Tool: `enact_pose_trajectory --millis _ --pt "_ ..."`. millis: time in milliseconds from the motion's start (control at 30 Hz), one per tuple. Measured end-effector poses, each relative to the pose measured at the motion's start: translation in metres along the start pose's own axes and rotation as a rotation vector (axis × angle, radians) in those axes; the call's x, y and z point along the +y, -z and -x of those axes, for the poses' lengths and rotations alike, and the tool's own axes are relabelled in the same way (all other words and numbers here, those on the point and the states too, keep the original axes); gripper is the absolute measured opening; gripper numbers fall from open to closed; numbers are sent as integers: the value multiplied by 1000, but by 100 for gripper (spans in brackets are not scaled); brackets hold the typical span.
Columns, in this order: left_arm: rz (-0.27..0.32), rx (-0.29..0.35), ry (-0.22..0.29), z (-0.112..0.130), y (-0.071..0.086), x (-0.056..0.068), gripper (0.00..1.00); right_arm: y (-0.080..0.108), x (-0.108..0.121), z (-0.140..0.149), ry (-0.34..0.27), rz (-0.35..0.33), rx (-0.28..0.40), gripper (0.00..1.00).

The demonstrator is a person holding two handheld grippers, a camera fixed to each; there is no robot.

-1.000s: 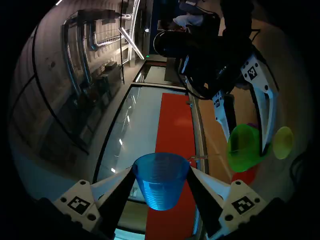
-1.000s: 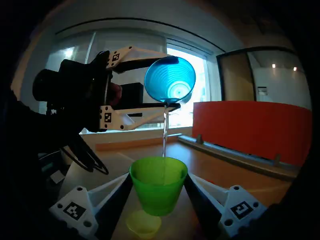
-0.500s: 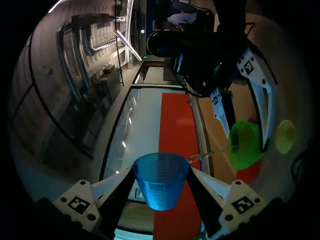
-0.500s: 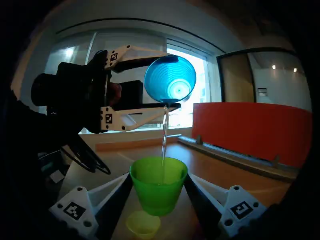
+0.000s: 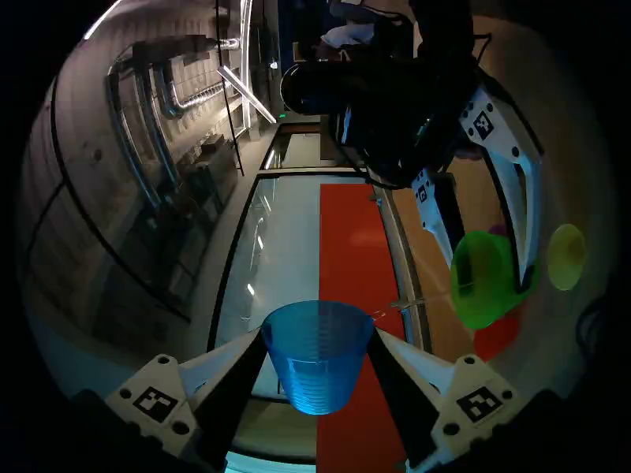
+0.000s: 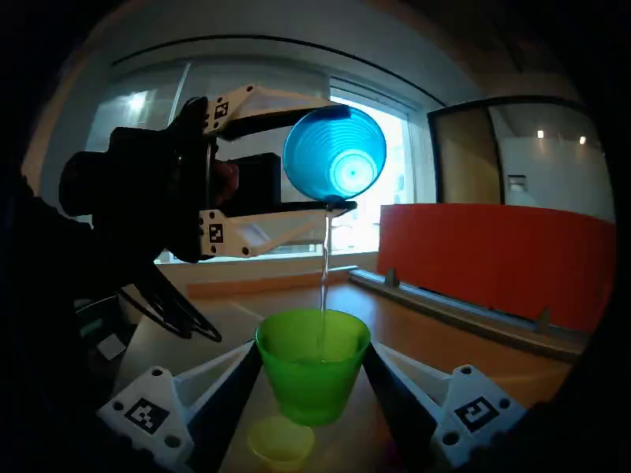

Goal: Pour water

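My left hand-held gripper (image 6: pixel 348 161) has tipped the blue cup (image 6: pixel 334 153) further, clamped on it at upper centre; water (image 6: pixel 323 268) falls into the green cup (image 6: pixel 313 370), held in my right hand-held gripper (image 6: pixel 313 353) at lower centre, above 1 yellow cup (image 6: pixel 280 443).

Three cups counted: blue cup (image 5: pixel 318 369), green cup (image 6: pixel 313 382), yellow cup (image 6: pixel 281 445), one each. Two grippers counted: left gripper (image 5: pixel 318 340), right gripper (image 6: pixel 312 352). One water stream (image 6: pixel 324 268) noted.
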State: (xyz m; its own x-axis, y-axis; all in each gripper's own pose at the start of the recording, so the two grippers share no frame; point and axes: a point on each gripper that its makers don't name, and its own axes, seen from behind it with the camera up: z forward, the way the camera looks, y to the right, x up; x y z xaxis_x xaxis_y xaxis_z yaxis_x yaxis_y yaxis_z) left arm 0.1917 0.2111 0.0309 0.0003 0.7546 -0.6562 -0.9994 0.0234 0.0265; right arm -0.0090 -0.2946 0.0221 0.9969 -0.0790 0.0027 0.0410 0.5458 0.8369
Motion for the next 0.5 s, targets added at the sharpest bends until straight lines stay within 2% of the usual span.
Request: enact_pose_trajectory --millis 300,500 --pt "-13 9 -55 -4 4 -7 87 -2 0 -1 1 0 1 89" --pt "-13 10 -78 -5 4 -4 87 -3 0 -2 3 1 2 89"
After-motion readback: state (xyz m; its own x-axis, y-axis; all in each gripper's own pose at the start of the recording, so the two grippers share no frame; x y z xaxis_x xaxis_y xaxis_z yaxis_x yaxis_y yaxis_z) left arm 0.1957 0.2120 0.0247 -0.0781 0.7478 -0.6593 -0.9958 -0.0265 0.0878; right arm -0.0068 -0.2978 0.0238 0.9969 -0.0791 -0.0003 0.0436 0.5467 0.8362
